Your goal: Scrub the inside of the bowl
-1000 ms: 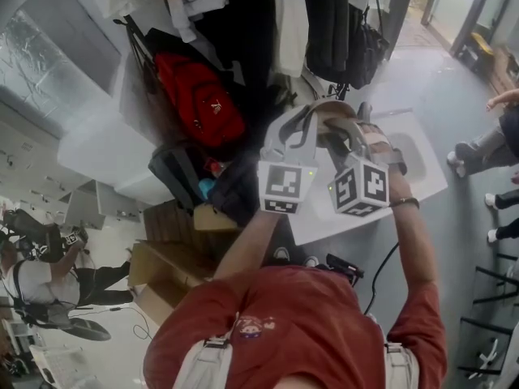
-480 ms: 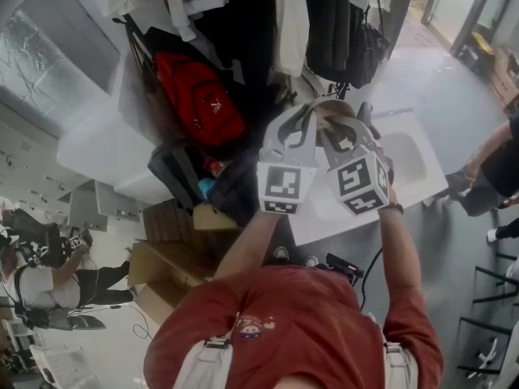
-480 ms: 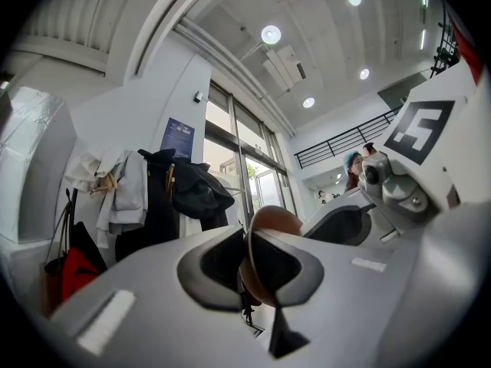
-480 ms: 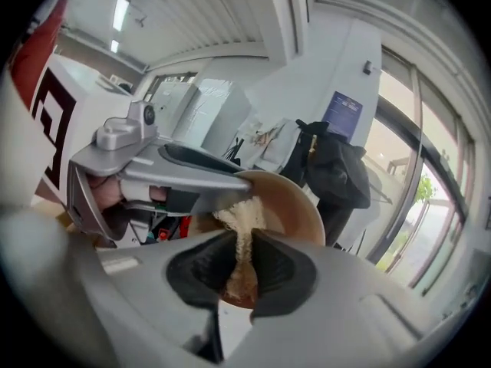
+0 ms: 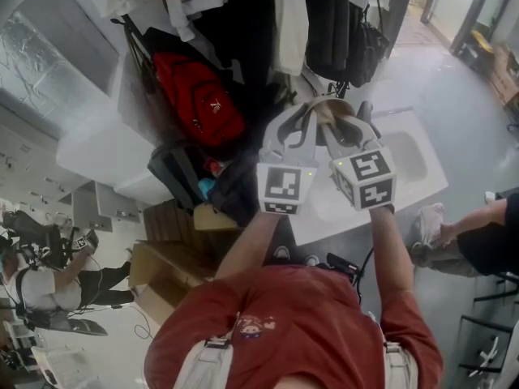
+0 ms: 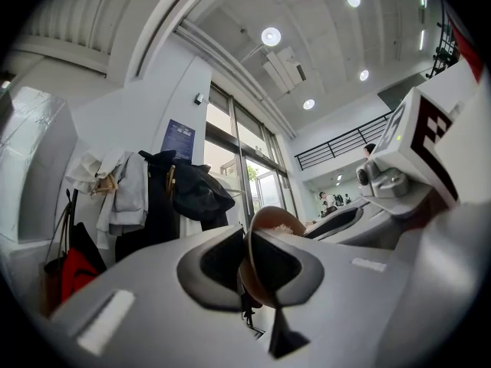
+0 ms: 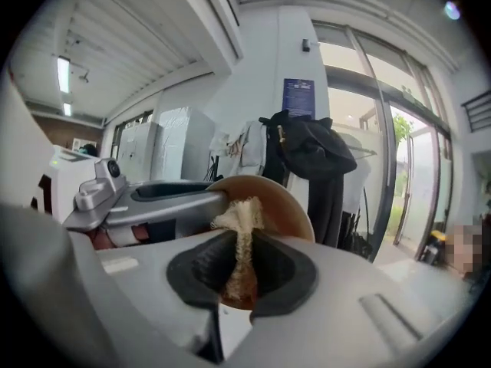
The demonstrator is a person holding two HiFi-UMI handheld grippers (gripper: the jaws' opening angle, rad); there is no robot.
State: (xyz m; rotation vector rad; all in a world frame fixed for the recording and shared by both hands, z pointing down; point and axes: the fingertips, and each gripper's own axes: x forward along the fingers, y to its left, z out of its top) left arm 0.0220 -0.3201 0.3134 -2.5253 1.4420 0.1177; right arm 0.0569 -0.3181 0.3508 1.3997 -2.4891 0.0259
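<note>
Two grippers are raised together in front of a person in a red shirt (image 5: 284, 322), and a brown bowl (image 7: 285, 196) hangs in the air between them. The left gripper (image 6: 249, 274) has its jaws nearly together, pinched on the bowl's rim, with one jaw inside the wall and one outside. The bowl is tipped on its side so that its opening faces the right gripper (image 7: 242, 271). That gripper's jaws are closed on a pale, fibrous scrub pad (image 7: 239, 219), squeezed into a narrow upright strip between the dark pads. The pad's frayed upper end stands inside the bowl against its inner wall. In the right gripper view the left gripper's long grey jaw reaches in from the left and meets the bowl's edge.

From the head view the bowl sits just beyond the two marker cubes, above the near corner of a white counter (image 5: 422, 186) with a shallow recessed basin. A red backpack (image 5: 199, 96) hangs to the left, dark coats (image 7: 311, 148) hang behind the bowl, and cardboard boxes (image 5: 154, 270) lie on the floor at lower left. Another person's arm and leg (image 5: 478, 233) show at the right edge.
</note>
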